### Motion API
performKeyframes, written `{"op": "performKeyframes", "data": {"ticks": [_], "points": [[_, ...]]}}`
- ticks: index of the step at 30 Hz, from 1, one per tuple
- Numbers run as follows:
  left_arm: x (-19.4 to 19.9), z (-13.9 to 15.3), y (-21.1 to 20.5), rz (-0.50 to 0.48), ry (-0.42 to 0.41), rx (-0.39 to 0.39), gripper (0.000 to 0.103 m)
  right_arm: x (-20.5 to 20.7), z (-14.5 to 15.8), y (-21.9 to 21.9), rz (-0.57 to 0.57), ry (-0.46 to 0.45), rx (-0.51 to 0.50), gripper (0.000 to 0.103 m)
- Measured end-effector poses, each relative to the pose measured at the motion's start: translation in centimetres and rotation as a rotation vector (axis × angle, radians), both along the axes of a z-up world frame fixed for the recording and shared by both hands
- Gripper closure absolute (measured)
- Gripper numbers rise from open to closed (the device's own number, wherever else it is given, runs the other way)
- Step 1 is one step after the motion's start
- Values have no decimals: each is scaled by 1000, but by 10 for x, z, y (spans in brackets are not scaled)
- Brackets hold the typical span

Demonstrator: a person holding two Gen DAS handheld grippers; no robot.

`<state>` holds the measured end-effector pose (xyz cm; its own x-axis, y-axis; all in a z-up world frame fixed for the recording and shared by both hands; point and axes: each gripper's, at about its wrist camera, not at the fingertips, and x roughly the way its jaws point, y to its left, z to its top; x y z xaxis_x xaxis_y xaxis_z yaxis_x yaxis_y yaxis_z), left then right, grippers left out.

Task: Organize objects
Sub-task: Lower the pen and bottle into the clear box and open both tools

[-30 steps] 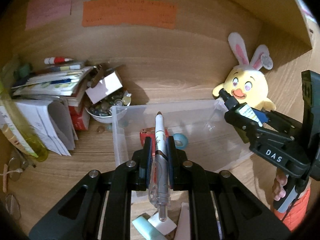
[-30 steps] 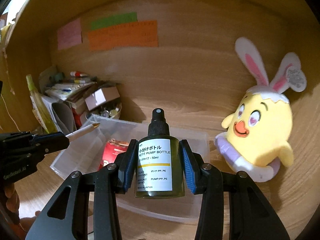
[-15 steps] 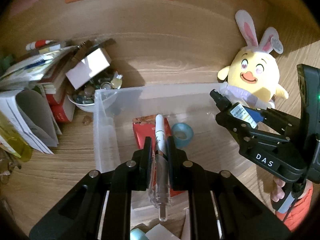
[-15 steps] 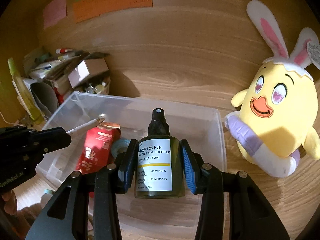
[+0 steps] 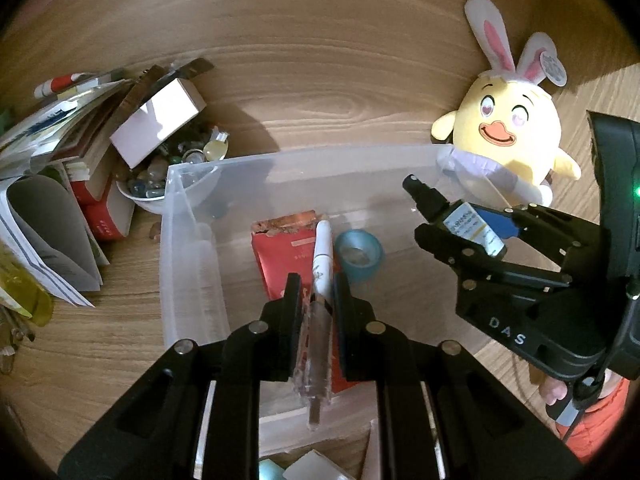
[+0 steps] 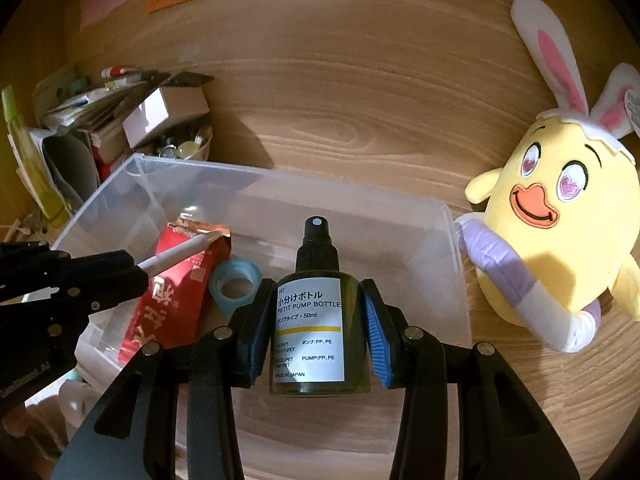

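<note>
Lowered over the bin [image 6: 460,280], bottle [image 6: 316,320] reads "PETIT PUMP BOTTLE".

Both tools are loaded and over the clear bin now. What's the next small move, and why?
Probably lower the left tool a little and open it. Its pen already hangs over the clear bin, above the red packet and tape roll. The right tool, holding the pump bottle, can follow.
</note>
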<state>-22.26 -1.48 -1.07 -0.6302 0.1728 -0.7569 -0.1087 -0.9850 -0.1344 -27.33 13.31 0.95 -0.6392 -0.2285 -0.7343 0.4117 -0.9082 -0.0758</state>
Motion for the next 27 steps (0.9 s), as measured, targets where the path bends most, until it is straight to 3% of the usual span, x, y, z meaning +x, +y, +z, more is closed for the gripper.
{"op": "performKeyframes", "data": {"ticks": [3,7,11,21,27], "points": [[2,2,3,-3,-2,-13,87,0,-2,-3,2,-10,8,64],[8,6,6,-6,16,-24,64,1,-2,-4,2,-16,17,64],[14,13,9,-8,39,-35,61,3,-1,-4,3,-13,25,64],[34,35,9,-1,101,-46,36,21,25,5,-3,46,-12,32],[57,50,6,10,158,-55,18,40,42,17,-3,79,-44,26]]}}
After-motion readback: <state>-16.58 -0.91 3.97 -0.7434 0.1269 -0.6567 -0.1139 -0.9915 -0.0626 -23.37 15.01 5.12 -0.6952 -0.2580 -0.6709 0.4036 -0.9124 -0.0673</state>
